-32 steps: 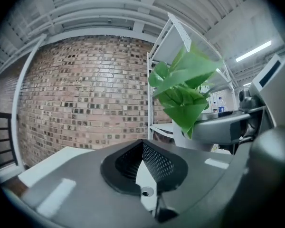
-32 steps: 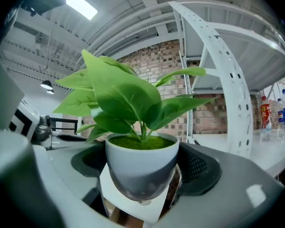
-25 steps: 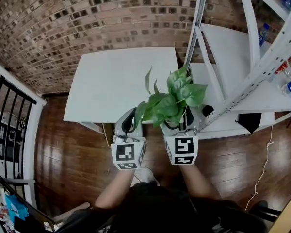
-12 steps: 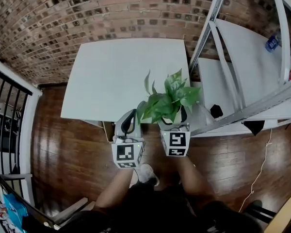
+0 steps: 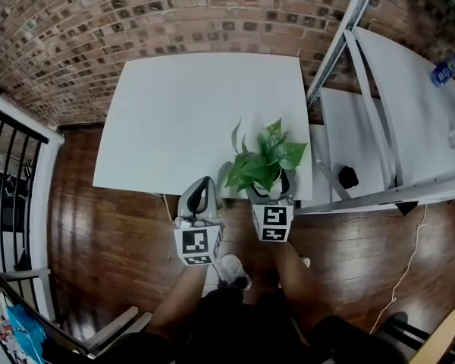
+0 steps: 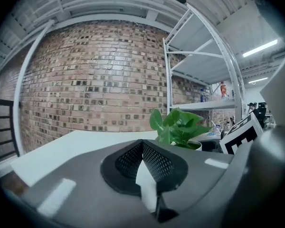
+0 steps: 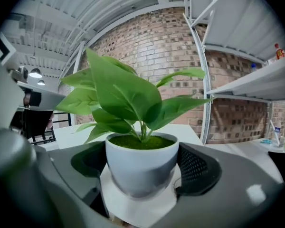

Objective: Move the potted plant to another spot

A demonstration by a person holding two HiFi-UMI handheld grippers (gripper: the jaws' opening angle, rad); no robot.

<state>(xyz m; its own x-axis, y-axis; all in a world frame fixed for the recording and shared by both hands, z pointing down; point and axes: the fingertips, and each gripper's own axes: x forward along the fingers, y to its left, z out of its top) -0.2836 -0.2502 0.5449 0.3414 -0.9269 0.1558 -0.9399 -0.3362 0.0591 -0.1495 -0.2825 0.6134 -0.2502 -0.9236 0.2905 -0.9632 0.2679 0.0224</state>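
Observation:
The potted plant point(image 5: 264, 164), green leaves in a small white pot point(image 7: 141, 167), hangs over the near right corner of the white table point(image 5: 182, 120). My right gripper point(image 5: 271, 193) is shut on the pot, one jaw on each side of it, and the leaves hide the jaw tips in the head view. In the left gripper view the plant point(image 6: 178, 127) shows to the right. My left gripper point(image 5: 201, 184) is shut with nothing in it, just left of the plant at the table's near edge; its jaws point(image 6: 143, 146) meet.
A white metal shelf rack point(image 5: 379, 105) stands right of the table, with a small black object point(image 5: 347, 177) on its low shelf and bottles point(image 5: 444, 70) higher up. A brick wall point(image 5: 136, 14) lies behind, a black railing point(image 5: 7, 173) at the left, and wooden floor below.
The plant, held in my right gripper, has moved left from beside the shelf rack to over the table's near right corner. My left gripper stayed shut beside it.

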